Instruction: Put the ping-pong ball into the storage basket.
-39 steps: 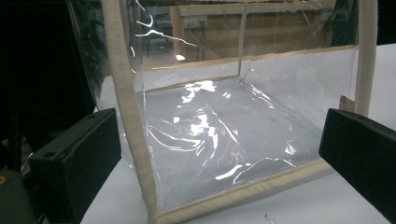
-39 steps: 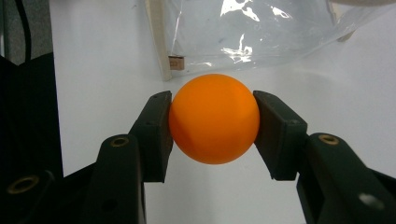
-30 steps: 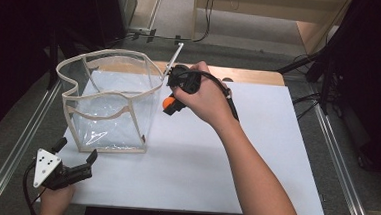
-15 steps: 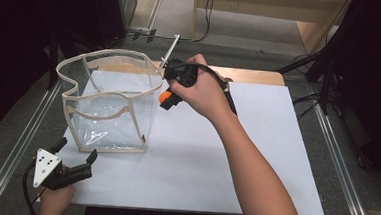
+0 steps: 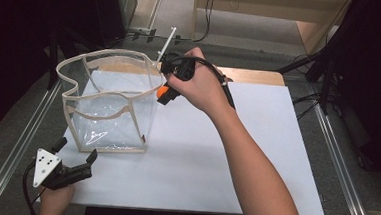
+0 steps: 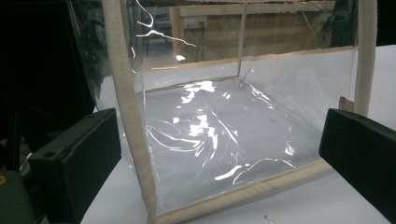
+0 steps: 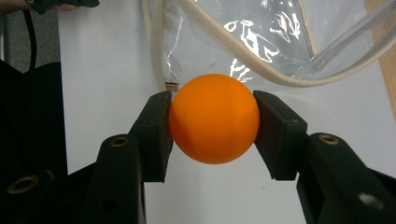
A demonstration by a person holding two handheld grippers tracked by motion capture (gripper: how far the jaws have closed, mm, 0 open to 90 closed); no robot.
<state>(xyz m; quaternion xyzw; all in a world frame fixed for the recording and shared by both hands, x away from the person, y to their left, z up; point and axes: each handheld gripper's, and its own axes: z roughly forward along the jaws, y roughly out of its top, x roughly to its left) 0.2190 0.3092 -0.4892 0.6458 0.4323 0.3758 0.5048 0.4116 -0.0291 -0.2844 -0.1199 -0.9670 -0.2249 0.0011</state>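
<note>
An orange ball (image 7: 214, 117) sits clamped between the two black jaws of my right gripper (image 7: 212, 130). In the high view the ball (image 5: 163, 91) hangs in the air at the right rim of a clear plastic bag with beige trim (image 5: 107, 102), which stands open on the white table (image 5: 256, 141). My left gripper (image 5: 75, 158) rests near the table's front left corner, jaws wide apart and bare, pointing at the bag's near corner (image 6: 140, 154).
A black cable loops over the right hand (image 5: 199, 88). Metal rails (image 5: 340, 162) run along both sides of the table. The bag's inside holds nothing (image 6: 219, 135). Dark floor and wooden furniture lie beyond the far edge.
The right hand has lifted the ball a little and carried it left, closer to the bag's rim. The left gripper has stayed where it was.
</note>
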